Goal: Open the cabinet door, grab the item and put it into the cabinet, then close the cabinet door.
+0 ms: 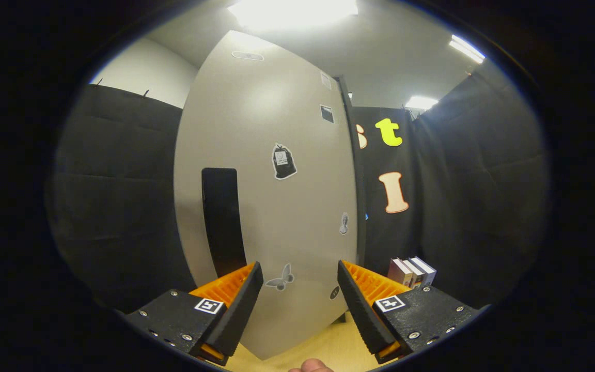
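Observation:
A tall pale cabinet door (266,170) with small stickers stands just ahead of my fingers. It swings out at an angle, its near edge toward me. A long dark vertical handle (222,222) runs down the door's left part, just beyond my left finger (246,294). My gripper (300,287) is open and holds nothing; the lower door shows in the gap between the fingers. Several books (411,271) stand upright on the wooden floor surface, beyond my right finger (354,294).
Black cloth walls (116,206) close the booth on the left and right. A light wooden surface (328,346) lies below the door. A fingertip of a person (310,366) shows at the very bottom.

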Action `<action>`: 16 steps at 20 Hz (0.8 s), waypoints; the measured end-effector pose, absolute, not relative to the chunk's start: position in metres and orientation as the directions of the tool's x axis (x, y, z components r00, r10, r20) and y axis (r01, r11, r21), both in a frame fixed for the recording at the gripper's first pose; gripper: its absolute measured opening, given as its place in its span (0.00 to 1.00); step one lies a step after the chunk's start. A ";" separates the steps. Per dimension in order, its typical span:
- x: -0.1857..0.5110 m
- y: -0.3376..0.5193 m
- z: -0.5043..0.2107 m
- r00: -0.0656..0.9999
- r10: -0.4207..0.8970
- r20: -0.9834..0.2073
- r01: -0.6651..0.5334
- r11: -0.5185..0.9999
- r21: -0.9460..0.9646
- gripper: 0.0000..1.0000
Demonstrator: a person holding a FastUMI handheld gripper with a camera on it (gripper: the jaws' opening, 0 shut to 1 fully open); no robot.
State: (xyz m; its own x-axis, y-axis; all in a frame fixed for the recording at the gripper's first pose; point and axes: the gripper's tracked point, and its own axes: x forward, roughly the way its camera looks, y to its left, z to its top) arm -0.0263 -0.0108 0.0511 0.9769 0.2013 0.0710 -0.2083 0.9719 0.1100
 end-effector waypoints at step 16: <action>-0.017 0.108 0.045 0.940 0.340 0.037 -0.342 0.930 0.135 0.93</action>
State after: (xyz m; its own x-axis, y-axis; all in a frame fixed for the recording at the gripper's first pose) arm -0.0174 0.1078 0.0449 0.9396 0.3403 0.0374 -0.3422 0.9299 0.1352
